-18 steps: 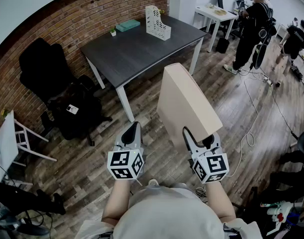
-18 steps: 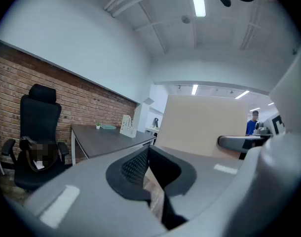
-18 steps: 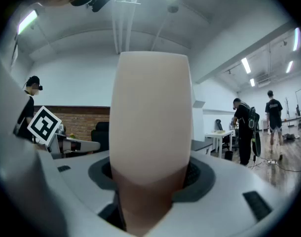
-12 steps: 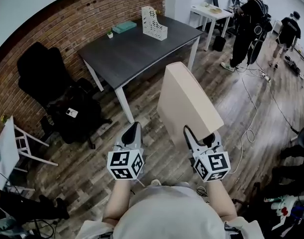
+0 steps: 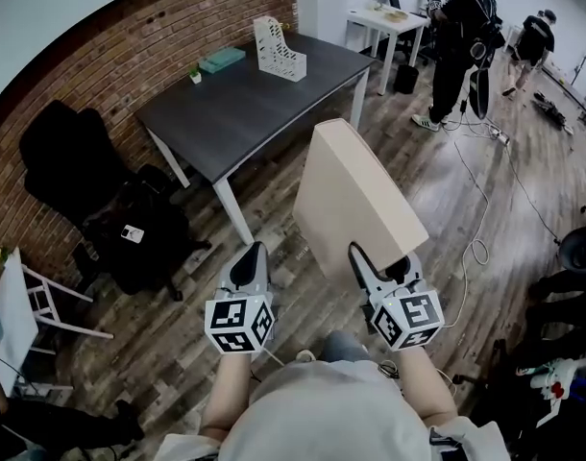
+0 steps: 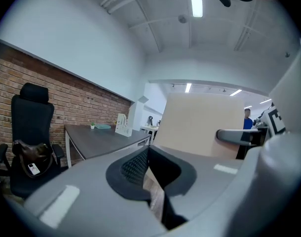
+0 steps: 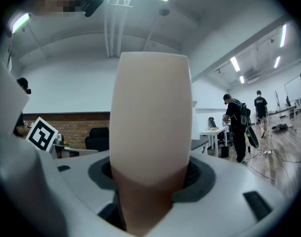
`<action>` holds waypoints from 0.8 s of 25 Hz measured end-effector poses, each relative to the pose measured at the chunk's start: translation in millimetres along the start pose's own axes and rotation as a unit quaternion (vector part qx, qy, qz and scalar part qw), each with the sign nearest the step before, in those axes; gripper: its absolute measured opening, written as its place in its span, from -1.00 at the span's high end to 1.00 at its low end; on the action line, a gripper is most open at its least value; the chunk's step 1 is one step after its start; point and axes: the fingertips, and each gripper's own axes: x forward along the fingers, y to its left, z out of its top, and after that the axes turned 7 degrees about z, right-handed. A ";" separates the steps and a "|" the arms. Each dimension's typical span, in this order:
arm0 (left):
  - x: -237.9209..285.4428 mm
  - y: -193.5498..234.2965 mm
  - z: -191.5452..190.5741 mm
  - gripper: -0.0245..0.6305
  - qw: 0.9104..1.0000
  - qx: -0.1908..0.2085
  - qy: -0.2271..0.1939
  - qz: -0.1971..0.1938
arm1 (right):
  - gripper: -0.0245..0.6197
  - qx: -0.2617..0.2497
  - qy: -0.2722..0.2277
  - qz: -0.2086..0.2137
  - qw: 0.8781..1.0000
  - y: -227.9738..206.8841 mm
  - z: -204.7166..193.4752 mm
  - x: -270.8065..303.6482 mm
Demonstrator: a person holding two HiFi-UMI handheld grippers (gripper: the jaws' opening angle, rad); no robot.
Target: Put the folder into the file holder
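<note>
While our right tongs [image 5: 378,262] grip the folder [image 5: 351,195], our left tongs [image 5: 254,253] are closed beside it; the table [image 5: 255,104] stands well apart.

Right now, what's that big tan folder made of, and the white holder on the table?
The folder looks like thick cardboard: matte tan, flat, and stiff enough to stand up from one held edge. The file holder looks like white plastic, or maybe painted metal, with a grid of small holes in its sides. It is too far off to be sure.
</note>
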 end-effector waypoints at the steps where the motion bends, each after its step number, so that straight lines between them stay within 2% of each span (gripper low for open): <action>1: 1.3 1.0 0.4 0.89 1.000 0.002 0.000 0.000 | 0.10 0.004 -0.001 -0.001 1.000 -0.7 0.8 1.1; 9: 33.4 6.2 -0.6 0.89 1.000 -0.002 0.007 0.001 | 0.10 0.008 -0.001 -0.001 1.000 -19.5 3.2 29.6; 20: 157.3 12.7 12.8 0.89 1.000 -0.004 0.000 0.016 | 0.10 -0.009 -0.014 0.017 1.000 -113.8 17.4 124.2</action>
